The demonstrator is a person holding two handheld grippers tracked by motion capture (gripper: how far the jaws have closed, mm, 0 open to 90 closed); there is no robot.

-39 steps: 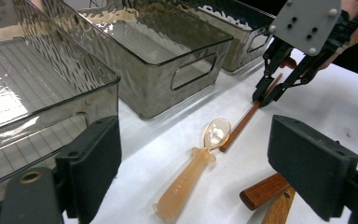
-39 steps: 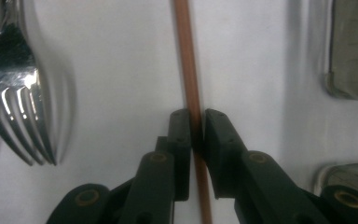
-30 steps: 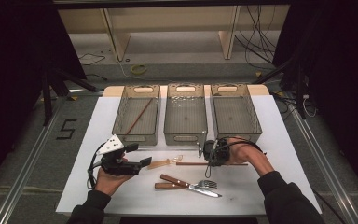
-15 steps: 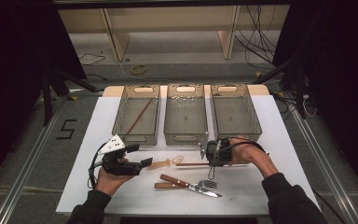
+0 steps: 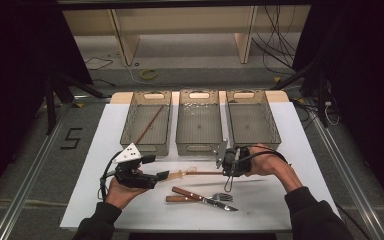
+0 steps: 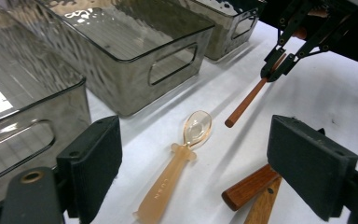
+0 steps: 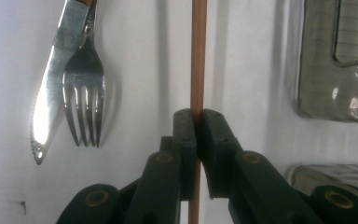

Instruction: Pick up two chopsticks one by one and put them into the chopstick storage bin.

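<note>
Right gripper view: the right gripper (image 7: 196, 121) had its jaws clenched on a brown chopstick (image 7: 197, 56), which ran straight up between the pads and on past them. Knife (image 7: 56, 70) and fork (image 7: 84, 88) lay side by side on the white table cover (image 7: 140, 56).

Against the high view a second before, the chopstick had come up off the cover a little and the right gripper (image 5: 223, 161) with it, nearer the front wall of the middle bin (image 5: 199, 145). My reading: pick done, carry starting. The left bin (image 5: 147, 145) already had one chopstick (image 5: 149, 125) in it, so the held stick likely belongs there (a guess from how things lay).

Left gripper (image 5: 152, 176) rested in the hand low on the cover, jaws released with nothing between them; in the left gripper view the pads (image 6: 93, 158) stood wide apart, framing an amber plastic spoon (image 6: 182, 163) lying flat. The held chopstick (image 6: 249, 100) hung slanted above the cover there, free end pointing toward the spoon.

Room: bare cover between the stick and the bin fronts. To reach the left bin, the stick must clear the front rim and pass over the left gripper and the spoon. The right bin (image 5: 252, 142) stood just beside the right hand (image 5: 262, 162).
</note>
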